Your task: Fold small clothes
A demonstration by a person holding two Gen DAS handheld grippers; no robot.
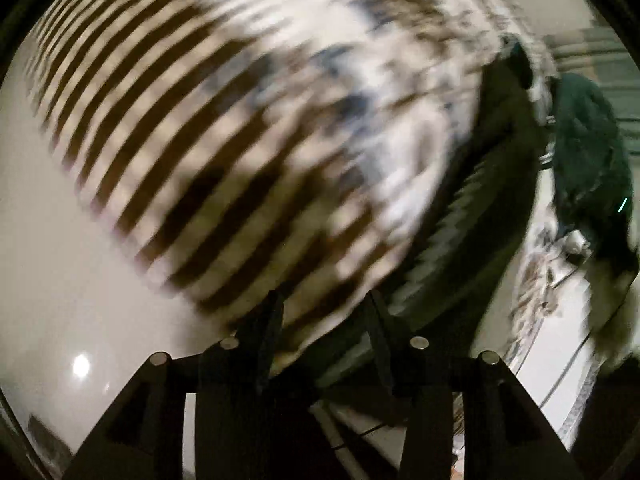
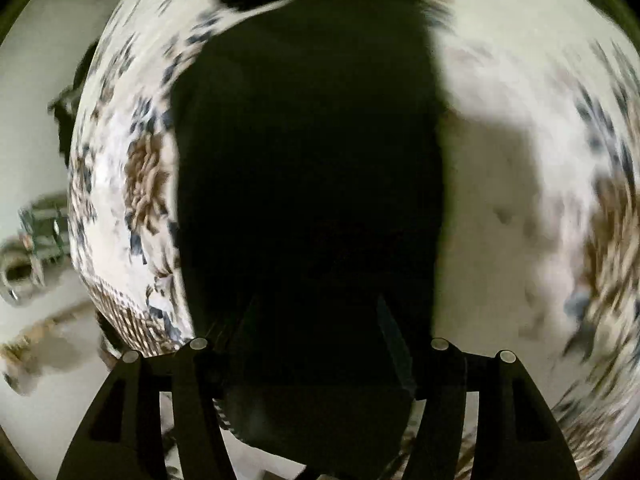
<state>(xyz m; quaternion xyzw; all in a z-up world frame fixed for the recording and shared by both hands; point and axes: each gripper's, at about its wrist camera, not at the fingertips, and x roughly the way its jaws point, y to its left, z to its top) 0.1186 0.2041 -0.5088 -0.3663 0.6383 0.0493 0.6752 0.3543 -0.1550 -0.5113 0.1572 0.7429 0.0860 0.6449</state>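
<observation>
Lying across the patterned cloth point(image 2: 116, 200): dark garment point(image 2: 312, 160), beside striped garment point(image 1: 168, 152). Standing parted over dark garment's near edge, gripping nothing: left gripper point(image 1: 324, 312), right gripper point(image 2: 316, 320).

Glossy pale surface point(image 1: 52, 280) with lamp glare point(image 1: 81, 365), patterned brown-and-white rug point(image 2: 520, 160), blurred.

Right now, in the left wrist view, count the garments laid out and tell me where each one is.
2. A striped garment spreads across the middle and left; a dark garment lies to its right. Motion blur may hide more.
</observation>
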